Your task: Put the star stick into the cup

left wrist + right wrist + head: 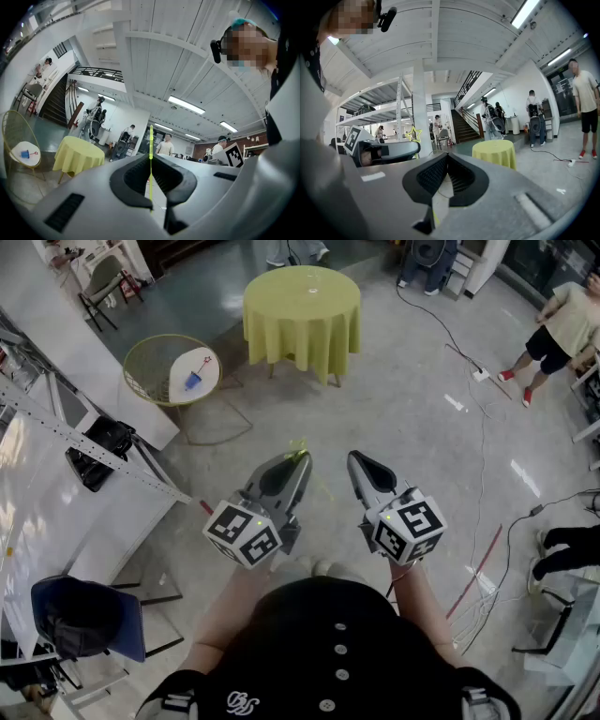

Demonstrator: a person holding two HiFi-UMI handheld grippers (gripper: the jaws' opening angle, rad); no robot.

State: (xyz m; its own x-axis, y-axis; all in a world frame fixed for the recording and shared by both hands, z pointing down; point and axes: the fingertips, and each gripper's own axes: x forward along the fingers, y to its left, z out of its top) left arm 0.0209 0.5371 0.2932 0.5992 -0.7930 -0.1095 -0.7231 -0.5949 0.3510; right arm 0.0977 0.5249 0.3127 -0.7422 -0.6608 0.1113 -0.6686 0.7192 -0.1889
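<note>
My left gripper (302,461) is shut on a thin yellow-green star stick (150,154), which rises upright from the closed jaws. The stick's star head (298,446) shows just past the jaw tips, and as a yellow outline (413,134) in the right gripper view. A small blue cup (192,381) stands on a white round seat inside a gold wire chair (150,357), far ahead to the left; the cup (24,153) is also at the left edge of the left gripper view. My right gripper (355,458) is beside the left one, shut, with nothing seen between its jaws.
A round table with a yellow cloth (302,306) stands ahead on the grey floor. A red stick (204,360) lies by the cup. A metal rack (56,427) and a blue chair (84,615) are at the left. Cables (469,357) and a person (562,329) are at the right.
</note>
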